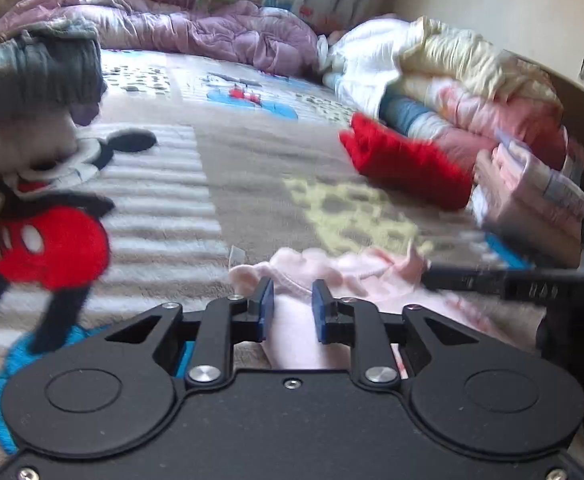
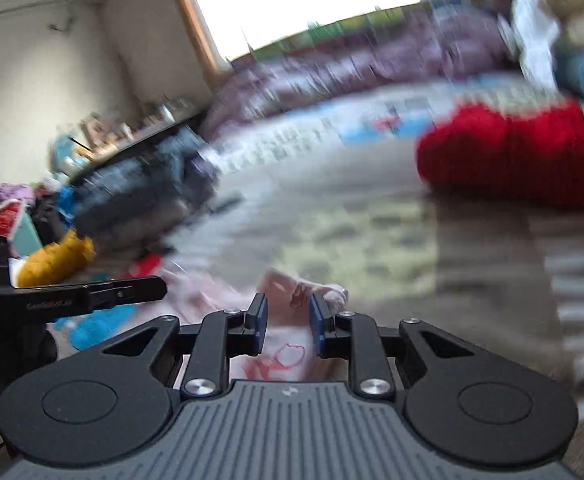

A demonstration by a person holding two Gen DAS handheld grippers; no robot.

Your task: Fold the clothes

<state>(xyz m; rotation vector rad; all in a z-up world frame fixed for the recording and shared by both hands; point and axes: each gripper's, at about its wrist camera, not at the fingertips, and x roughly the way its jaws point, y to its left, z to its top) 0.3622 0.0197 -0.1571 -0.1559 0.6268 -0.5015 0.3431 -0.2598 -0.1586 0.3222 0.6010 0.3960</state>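
garment: pink garment point(image 1: 331, 276) on the bed blanket point(image 1: 212, 184), at its near edge, bunched, with red outline print on the end seen in the right wrist view point(image 2: 288, 354)
left gripper point(image 1: 292, 300): jaws clamped on pink fabric, cloth fills the gap between the blue pads
right gripper point(image 2: 288, 312): jaws clamped on the printed end of the same garment
grippers: close together, each visible at the edge of the other's view
red item: folded red knit point(image 1: 403, 164) further back on the blanket, well apart from the garment
stack: folded pink and white laundry point(image 1: 531, 188) just beside the red knit
far: purple quilt point(image 1: 196, 32) along the window side
blur: right wrist view heavily smeared
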